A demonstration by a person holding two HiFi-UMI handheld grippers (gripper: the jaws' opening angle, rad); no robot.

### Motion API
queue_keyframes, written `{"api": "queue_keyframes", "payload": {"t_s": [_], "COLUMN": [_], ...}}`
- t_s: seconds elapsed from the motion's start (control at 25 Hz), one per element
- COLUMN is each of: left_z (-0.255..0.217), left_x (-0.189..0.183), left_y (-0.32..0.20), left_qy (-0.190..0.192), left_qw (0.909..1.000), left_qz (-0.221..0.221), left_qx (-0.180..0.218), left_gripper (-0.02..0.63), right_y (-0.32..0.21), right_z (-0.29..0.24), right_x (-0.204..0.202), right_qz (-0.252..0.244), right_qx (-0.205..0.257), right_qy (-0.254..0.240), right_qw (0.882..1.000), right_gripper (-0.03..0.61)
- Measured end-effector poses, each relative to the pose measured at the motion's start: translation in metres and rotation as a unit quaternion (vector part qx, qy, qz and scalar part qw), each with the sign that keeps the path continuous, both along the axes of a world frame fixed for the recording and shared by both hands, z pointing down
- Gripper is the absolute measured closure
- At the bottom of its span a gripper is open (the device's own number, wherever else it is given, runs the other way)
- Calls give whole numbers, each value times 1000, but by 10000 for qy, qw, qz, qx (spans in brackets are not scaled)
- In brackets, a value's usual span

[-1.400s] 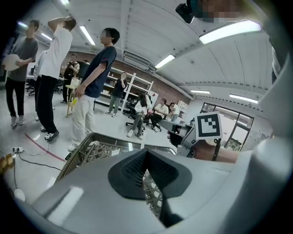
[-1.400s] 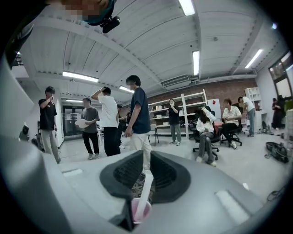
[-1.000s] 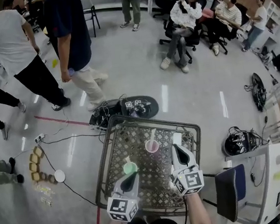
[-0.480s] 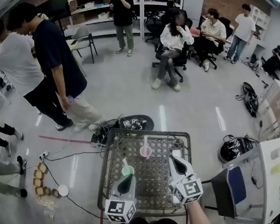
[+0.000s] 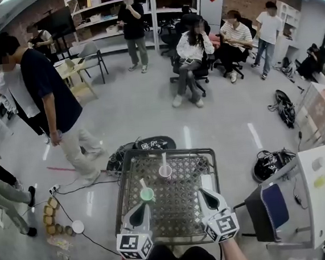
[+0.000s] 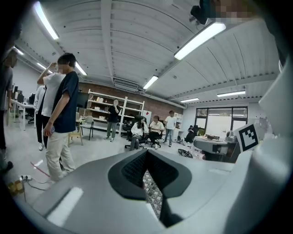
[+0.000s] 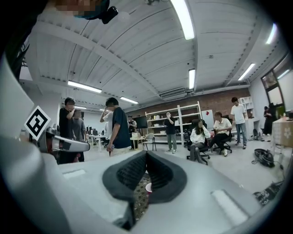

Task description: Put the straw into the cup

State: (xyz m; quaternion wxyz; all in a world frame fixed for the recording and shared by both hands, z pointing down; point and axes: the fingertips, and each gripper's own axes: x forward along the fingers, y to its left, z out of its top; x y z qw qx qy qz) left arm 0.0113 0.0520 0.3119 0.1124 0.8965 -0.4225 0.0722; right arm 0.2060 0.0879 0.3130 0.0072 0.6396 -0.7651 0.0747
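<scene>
A pink cup (image 5: 165, 171) with a white straw (image 5: 164, 159) standing in it sits at the far middle of the mesh table (image 5: 184, 210). Nearer and to the left, a green cup (image 5: 147, 194) also holds a straw (image 5: 142, 184). My left gripper (image 5: 141, 206) hovers just short of the green cup, its jaws shut and empty. My right gripper (image 5: 205, 193) hangs over the table's right side, likewise shut on nothing. In the left gripper view the left gripper (image 6: 145, 153) shows its pads meeting. Below the closed right gripper (image 7: 146, 155), the right gripper view shows the pink cup (image 7: 148, 187).
A small white flat object (image 5: 207, 180) lies on the mesh by the right gripper. A blue chair (image 5: 270, 210) and a white cabinet (image 5: 315, 197) stand to the right. Cables and a round black device (image 5: 152, 144) lie on the floor beyond the table. Several people stand or sit farther off.
Both grippers have drawn back from the cups toward the table's near edge and risen. The head view has tilted up, showing more of the room. Both cups stay put.
</scene>
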Motion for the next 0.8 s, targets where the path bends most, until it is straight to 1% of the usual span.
{"api": "queue_keyframes", "payload": {"t_s": [0.2, 0.4, 0.6, 0.8], "left_z": [-2, -1, -7, -4], "left_x": [-7, -9, -5, -7], "left_y": [3, -4, -6, -4], "left_qy": [-59, -35, -36, -29], "left_qw": [9999, 10000, 9998, 9998], "left_qz": [-48, -8, 141, 157], "left_qx": [66, 76, 134, 76], "left_gripper": [607, 607, 607, 607], "right_y": [21, 17, 16, 22], "right_z": [5, 6, 3, 5], "right_x": [4, 1, -7, -11], "right_qz": [99, 119, 93, 110], "right_qx": [-12, 14, 4, -58], "right_qy": [7, 94, 113, 122], "right_qw": [10000, 9999, 9999, 9998], "right_gripper": [575, 575, 575, 575]}}
